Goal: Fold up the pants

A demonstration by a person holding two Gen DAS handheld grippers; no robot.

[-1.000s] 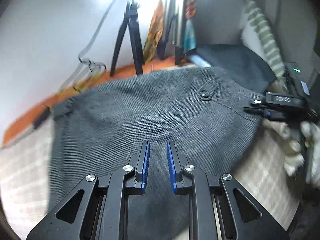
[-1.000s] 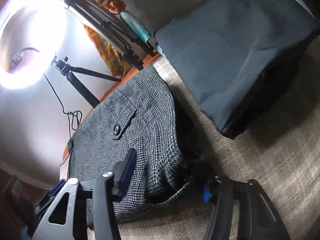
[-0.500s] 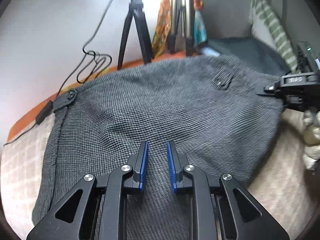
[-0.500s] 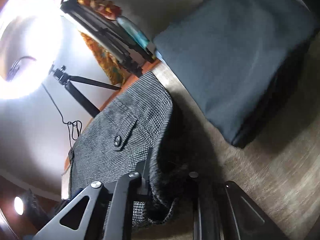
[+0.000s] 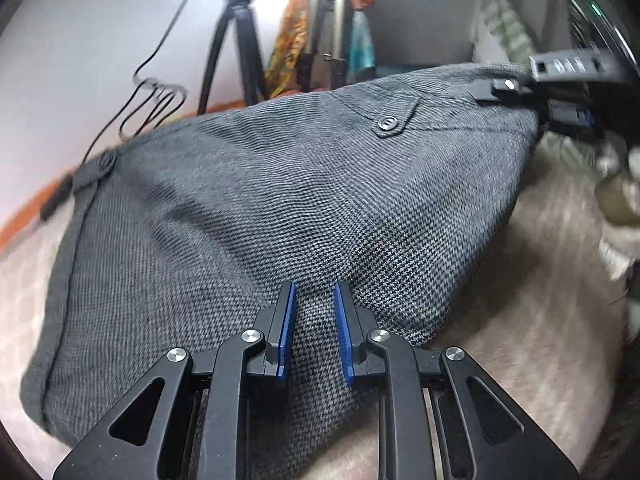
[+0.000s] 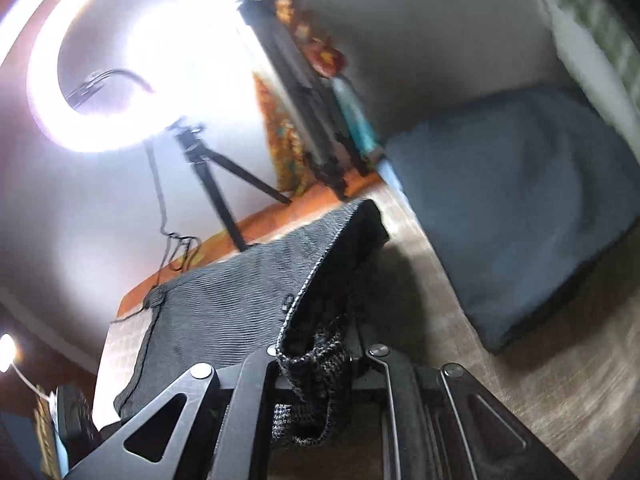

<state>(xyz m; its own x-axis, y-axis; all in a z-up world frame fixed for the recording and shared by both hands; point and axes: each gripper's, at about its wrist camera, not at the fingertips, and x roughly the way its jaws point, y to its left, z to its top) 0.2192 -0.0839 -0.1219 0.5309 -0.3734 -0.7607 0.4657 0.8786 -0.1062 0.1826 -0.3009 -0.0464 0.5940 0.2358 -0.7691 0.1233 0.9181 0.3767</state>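
Observation:
Grey houndstooth pants (image 5: 280,208) lie on a beige checked bed cover, button pocket flap (image 5: 390,122) facing up. My left gripper (image 5: 314,300) has its blue pads narrowly apart with a ridge of the pants fabric between them. My right gripper (image 5: 532,92) holds the pants' far right corner, lifted off the bed. In the right wrist view the pants edge (image 6: 308,300) hangs up from between the shut fingers of the right gripper (image 6: 316,368), and the fabric bunches there.
A ring light (image 6: 120,60) on a tripod (image 5: 236,48) stands behind the bed with its cable. A dark blue folded cloth (image 6: 516,204) lies at the right. A striped pillow (image 5: 500,28) leans at the back. The bed cover (image 5: 520,320) shows at the right.
The right gripper has closed on the pants' corner and lifted it up. The left gripper has stayed on the fabric, which now pulls taut between the two.

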